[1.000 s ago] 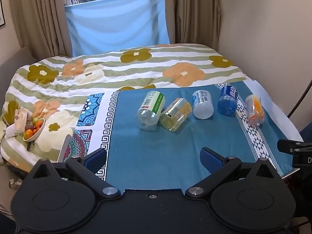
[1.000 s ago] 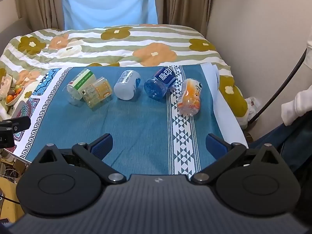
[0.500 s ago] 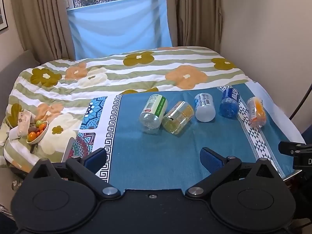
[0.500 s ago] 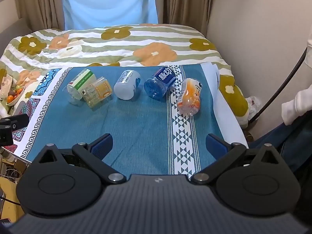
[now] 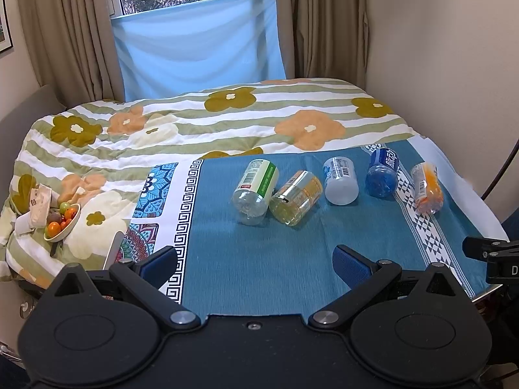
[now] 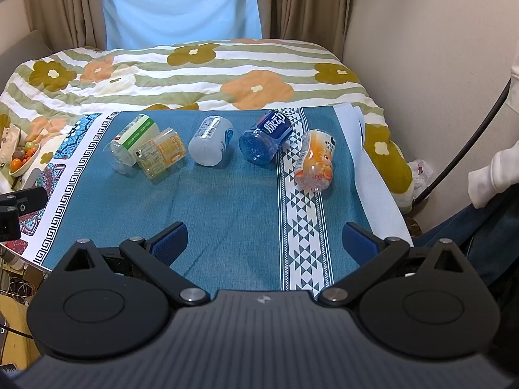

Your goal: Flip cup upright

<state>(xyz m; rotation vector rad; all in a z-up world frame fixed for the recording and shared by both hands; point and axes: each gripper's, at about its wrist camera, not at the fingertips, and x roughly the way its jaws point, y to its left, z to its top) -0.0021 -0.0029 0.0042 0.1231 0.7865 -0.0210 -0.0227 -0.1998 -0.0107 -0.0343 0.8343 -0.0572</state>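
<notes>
On teal cloth (image 6: 227, 214), far half | five cups lying on their sides in a row: green-label cup (image 6: 131, 144) touching yellow cup (image 6: 162, 157), white cup (image 6: 211, 141), blue cup (image 6: 266, 137), orange cup (image 6: 314, 162) | left gripper (image 5: 254, 264) spread wide, holding nothing | right gripper (image 6: 264, 241) spread wide, holding nothing | fruit bowl (image 5: 61, 223) far left on quilt.

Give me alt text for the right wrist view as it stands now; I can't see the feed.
Five cut-bottle cups lie on their sides in a row on a teal cloth over a bed: green-label cup touching a yellow cup, then a white cup, blue cup and orange cup. The right gripper hangs in front, jaws open, holding nothing.
</notes>
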